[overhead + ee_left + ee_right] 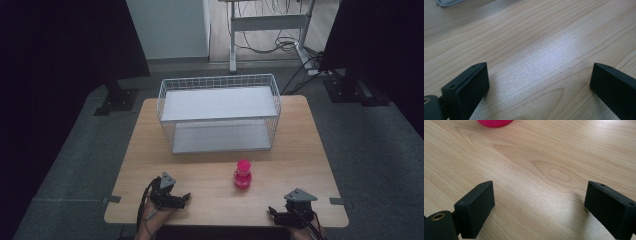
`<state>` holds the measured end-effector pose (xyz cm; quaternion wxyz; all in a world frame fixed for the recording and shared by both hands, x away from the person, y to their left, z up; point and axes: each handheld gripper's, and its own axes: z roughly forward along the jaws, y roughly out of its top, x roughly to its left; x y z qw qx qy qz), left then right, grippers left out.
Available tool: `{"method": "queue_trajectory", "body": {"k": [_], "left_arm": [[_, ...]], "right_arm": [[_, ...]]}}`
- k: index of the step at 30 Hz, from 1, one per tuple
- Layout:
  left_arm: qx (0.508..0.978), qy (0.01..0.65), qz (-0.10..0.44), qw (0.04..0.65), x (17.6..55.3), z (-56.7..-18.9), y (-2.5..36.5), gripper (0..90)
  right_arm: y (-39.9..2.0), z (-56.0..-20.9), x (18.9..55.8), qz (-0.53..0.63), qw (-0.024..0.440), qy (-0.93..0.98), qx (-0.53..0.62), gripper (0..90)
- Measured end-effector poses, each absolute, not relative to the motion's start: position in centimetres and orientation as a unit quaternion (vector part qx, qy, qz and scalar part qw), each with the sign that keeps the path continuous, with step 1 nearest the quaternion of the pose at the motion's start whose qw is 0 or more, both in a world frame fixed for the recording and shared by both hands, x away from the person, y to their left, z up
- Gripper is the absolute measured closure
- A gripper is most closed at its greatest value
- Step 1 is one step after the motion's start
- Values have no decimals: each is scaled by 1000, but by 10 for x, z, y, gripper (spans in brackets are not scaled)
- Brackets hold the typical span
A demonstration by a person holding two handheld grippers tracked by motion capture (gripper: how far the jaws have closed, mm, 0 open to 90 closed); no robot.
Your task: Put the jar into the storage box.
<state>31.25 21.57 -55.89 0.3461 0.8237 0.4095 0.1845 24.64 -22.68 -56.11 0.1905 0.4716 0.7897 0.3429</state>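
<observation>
Both the left gripper [182,198] and right gripper [272,212] are sitting wide open and empty; pink flask [242,174], at twelve o'clock, is waiting untouched before the wire shelf [218,111].

Two hand-held black two-jaw grippers, each topped by a grey three-cornered plate.

The left black gripper [176,200] trails a dark cable at lower left of the high view; the right black gripper [280,214] sits lower right. Close up, the jaws are matte black rectangular blocks with small screw holes and a brass-ringed hole.
</observation>
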Motion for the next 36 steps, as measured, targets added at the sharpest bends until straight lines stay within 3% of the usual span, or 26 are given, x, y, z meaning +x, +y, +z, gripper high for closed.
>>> {"method": "queue_trajectory", "body": {"k": [21, 36], "left_arm": [[824, 409, 185, 346, 312, -559, 216, 22], [824, 409, 184, 346, 313, -559, 216, 22]], "right_arm": [[-225, -563, 248, 325, 187, 798, 473, 0], [-221, -560, 248, 330, 177, 795, 478, 23]]}}
